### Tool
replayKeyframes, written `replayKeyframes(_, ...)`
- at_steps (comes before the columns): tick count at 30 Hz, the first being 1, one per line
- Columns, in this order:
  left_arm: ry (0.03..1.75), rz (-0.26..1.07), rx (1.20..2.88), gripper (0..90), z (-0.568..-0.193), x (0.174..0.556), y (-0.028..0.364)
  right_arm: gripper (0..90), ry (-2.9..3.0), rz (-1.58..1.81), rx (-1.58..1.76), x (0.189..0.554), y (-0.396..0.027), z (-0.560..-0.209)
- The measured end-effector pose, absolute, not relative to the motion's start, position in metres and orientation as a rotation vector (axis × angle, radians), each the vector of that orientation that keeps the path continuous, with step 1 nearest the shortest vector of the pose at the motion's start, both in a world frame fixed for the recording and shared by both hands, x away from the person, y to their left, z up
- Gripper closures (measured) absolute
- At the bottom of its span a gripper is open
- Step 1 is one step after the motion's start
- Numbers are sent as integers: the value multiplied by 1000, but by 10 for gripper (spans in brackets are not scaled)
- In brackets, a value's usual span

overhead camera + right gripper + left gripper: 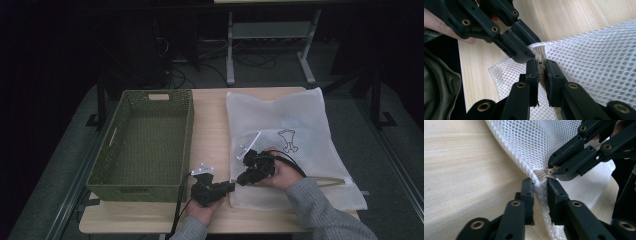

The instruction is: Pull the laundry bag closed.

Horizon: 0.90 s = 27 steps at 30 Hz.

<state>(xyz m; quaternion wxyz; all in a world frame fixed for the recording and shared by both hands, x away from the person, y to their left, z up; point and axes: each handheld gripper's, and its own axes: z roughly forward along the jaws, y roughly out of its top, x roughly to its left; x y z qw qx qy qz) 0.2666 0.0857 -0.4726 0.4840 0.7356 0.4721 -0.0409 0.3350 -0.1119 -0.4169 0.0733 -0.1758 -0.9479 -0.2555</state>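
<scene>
A white mesh bag (285,125) lies flat on the right half of the wooden table (210,125). At the bag's near left corner both grippers meet. My left gripper (231,186) (540,182) is shut on the mesh edge (541,195) just below the beige zipper end (544,173). My right gripper (242,179) (541,62) is shut on the zipper (540,51), its jaws pinching it from both sides. In the right gripper view the left gripper (531,53) comes in from the upper left and presses on the same corner. A hand holds each gripper.
A green woven basket (187,135) stands on the left half of the table, close to the left hand. Through the mesh show a black-outlined shape (288,140) and a pale strip (248,145). Dark floor and desk legs lie beyond the far edge.
</scene>
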Motion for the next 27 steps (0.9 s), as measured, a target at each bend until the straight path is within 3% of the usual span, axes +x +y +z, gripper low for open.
replayKeyframes(6, 1130, -23, 1817, 827, -469, 262, 84, 814, -2852, -757, -519, 334, -112, -418)
replayKeyframes(27, 1122, -7, 1804, 839, -455, 261, 88, 815, -2873, -787, -526, 331, -123, -406)
